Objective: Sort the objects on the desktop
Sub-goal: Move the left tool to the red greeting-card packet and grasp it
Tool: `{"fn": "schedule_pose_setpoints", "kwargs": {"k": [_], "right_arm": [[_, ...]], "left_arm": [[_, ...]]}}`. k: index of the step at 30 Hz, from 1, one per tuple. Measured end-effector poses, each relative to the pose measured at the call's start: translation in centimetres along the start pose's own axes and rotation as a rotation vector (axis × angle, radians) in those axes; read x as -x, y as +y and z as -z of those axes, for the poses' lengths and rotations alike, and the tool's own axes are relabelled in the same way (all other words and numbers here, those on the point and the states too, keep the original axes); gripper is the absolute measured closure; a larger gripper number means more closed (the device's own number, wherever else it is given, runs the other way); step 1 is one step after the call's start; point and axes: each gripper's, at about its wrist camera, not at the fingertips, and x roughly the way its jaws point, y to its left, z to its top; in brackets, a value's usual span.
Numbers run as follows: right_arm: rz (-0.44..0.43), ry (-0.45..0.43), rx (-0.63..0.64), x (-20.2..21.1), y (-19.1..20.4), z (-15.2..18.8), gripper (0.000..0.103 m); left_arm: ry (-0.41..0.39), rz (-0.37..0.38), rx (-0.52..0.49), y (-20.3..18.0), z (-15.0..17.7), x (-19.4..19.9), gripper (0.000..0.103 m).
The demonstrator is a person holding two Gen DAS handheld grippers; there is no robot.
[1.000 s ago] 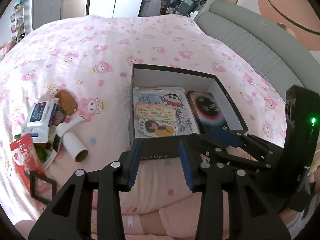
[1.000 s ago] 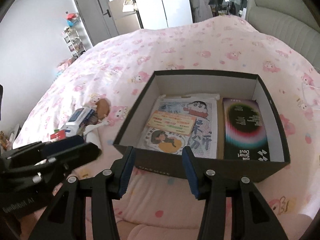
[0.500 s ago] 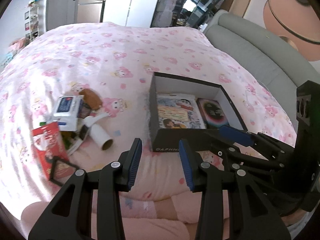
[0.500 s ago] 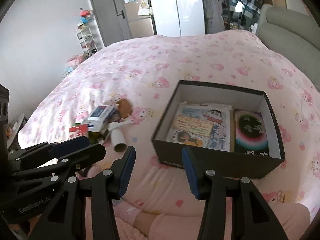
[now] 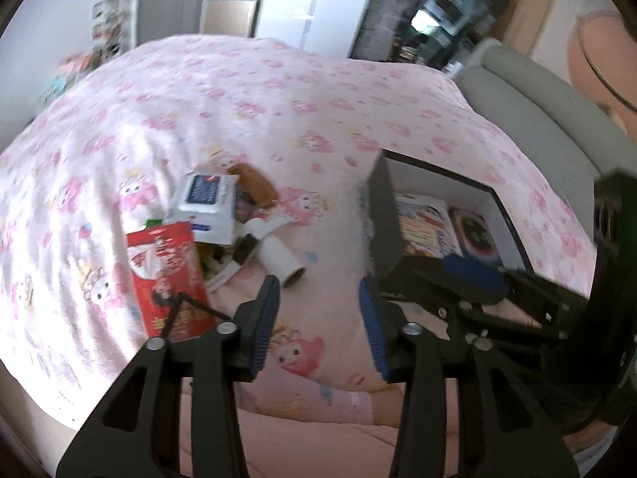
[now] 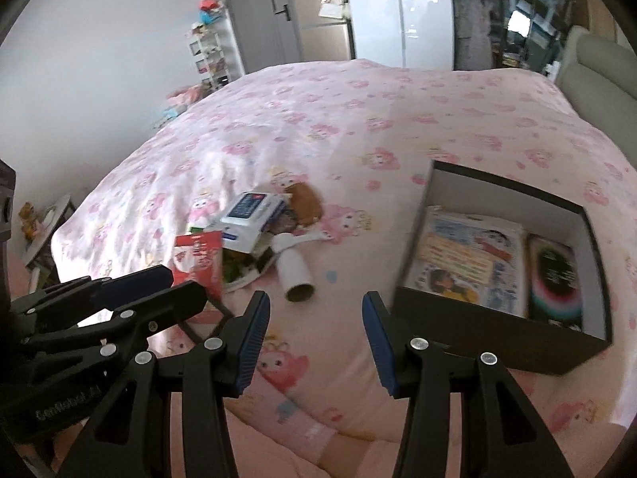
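Observation:
A black box (image 6: 493, 320) sits on the pink bed at the right, holding a cartoon booklet (image 6: 466, 263) and a dark packet (image 6: 555, 279); it also shows in the left wrist view (image 5: 382, 223). A pile lies to its left: a white wipes pack (image 5: 203, 199), a brown plush (image 5: 254, 185), a red packet (image 5: 167, 275) and a white tube (image 5: 280, 261). My left gripper (image 5: 318, 318) is open and empty, above the bed near the tube. My right gripper (image 6: 314, 334) is open and empty, between pile and box.
The pink patterned bedcover (image 6: 318, 127) spreads far behind the pile. A grey headboard (image 5: 537, 95) rises at the right. A shelf (image 6: 211, 59) and wardrobe doors (image 6: 398, 12) stand beyond the bed. The person's pink-clad legs (image 6: 298, 430) lie below the grippers.
Both grippers have swung left and pulled back from the box toward the pile. The box has shifted to the right in both views. Both jaws stay open.

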Motion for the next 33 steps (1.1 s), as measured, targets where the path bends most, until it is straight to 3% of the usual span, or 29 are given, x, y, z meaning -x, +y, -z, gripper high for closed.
{"fn": "schedule_pose_setpoints", "kwargs": {"k": [4, 7, 10, 14, 18, 22, 25, 29, 31, 33], "right_arm": [[-0.025, 0.033, 0.012, -2.5, 1.3, -0.8, 0.059], [-0.039, 0.088, 0.021, -5.4, 2.4, -1.1, 0.059], [-0.054, 0.153, 0.033, -8.5, 3.6, -1.3, 0.059], [-0.093, 0.246, 0.066, -13.1, 5.8, -1.3, 0.059], [-0.125, 0.319, 0.073, -17.0, 7.5, -1.0, 0.059], [-0.148, 0.356, 0.075, -20.0, 8.3, -1.4, 0.059], [-0.193, 0.395, 0.055, -22.3, 8.5, -1.8, 0.059], [-0.288, 0.43, 0.015, -24.3, 9.2, -1.8, 0.059], [-0.291, 0.39, 0.013, -22.9, 8.9, -2.2, 0.06], [-0.295, 0.35, 0.011, -21.5, 8.6, -2.6, 0.067]], "left_arm": [[0.017, -0.022, 0.158, 5.7, -1.5, -0.9, 0.056], [0.092, -0.107, 0.283, 10.1, -2.5, -2.9, 0.056], [0.162, -0.035, 0.489, 14.5, -2.6, -5.8, 0.054], [0.192, -0.092, 0.66, 18.3, -2.2, -9.3, 0.054], [0.197, -0.095, 0.808, 21.2, -1.1, -10.9, 0.054], [0.218, -0.159, 0.872, 23.5, -0.6, -12.2, 0.053], [0.246, -0.135, 0.914, 24.1, 0.0, -13.1, 0.05], [0.268, -0.108, 0.83, 22.4, -0.6, -13.9, 0.05], [0.274, -0.093, 0.784, 21.4, -0.8, -14.0, 0.047], [0.247, -0.09, 0.739, 20.5, -1.1, -13.6, 0.047]]}}
